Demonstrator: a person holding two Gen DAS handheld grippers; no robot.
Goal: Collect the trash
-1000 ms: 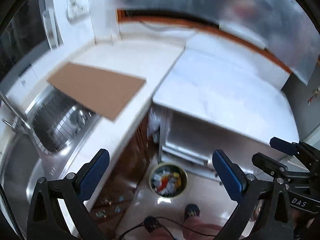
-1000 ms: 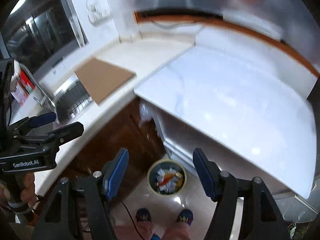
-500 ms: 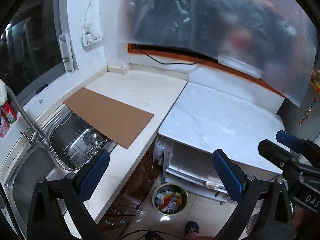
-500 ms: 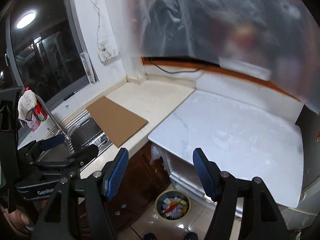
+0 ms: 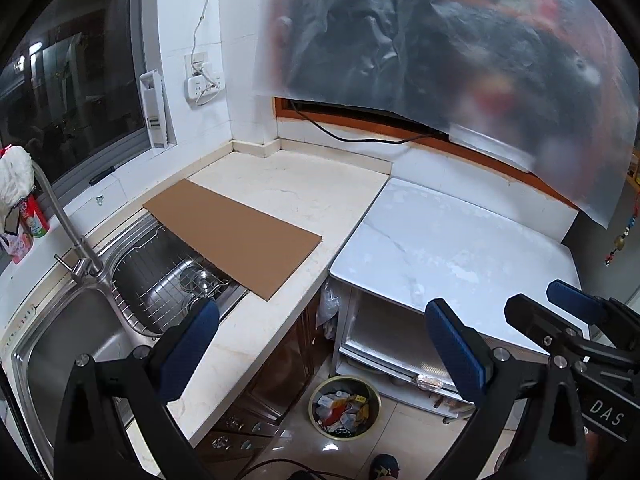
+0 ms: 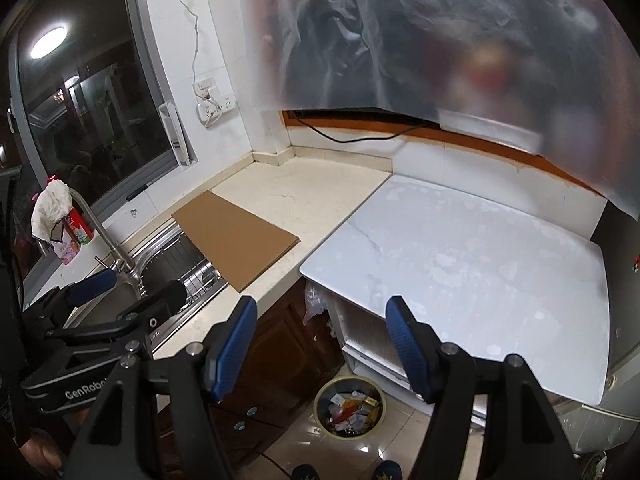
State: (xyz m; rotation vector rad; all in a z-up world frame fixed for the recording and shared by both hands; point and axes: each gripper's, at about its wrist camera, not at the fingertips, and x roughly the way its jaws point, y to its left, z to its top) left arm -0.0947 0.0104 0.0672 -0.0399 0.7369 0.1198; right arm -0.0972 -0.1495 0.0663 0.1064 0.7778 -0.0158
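A round trash bin [image 5: 344, 406] [image 6: 350, 406] stands on the tiled floor below the counters, filled with wrappers and paper scraps. A flat brown cardboard sheet [image 5: 232, 236] [image 6: 236, 240] lies on the beige counter, one end over the sink. My left gripper [image 5: 324, 344] hangs open high above the floor with nothing between its blue pads; it also shows at the left of the right wrist view [image 6: 136, 286]. My right gripper [image 6: 320, 344] is open and empty too, beside it at the right of the left wrist view [image 5: 548, 304].
A white marble worktop [image 5: 452, 248] fills the right side. A steel sink [image 5: 60, 340] with faucet [image 5: 68, 232] and wire dish rack [image 5: 160, 280] sits on the left, under a dark window. A plastic sheet [image 5: 440, 40] hangs over the back wall. A person's feet [image 6: 304, 472] show at the bottom.
Both grippers have risen and tipped upward, so the bin sits lower in the views and the wall and window come in. Both stay open and empty.
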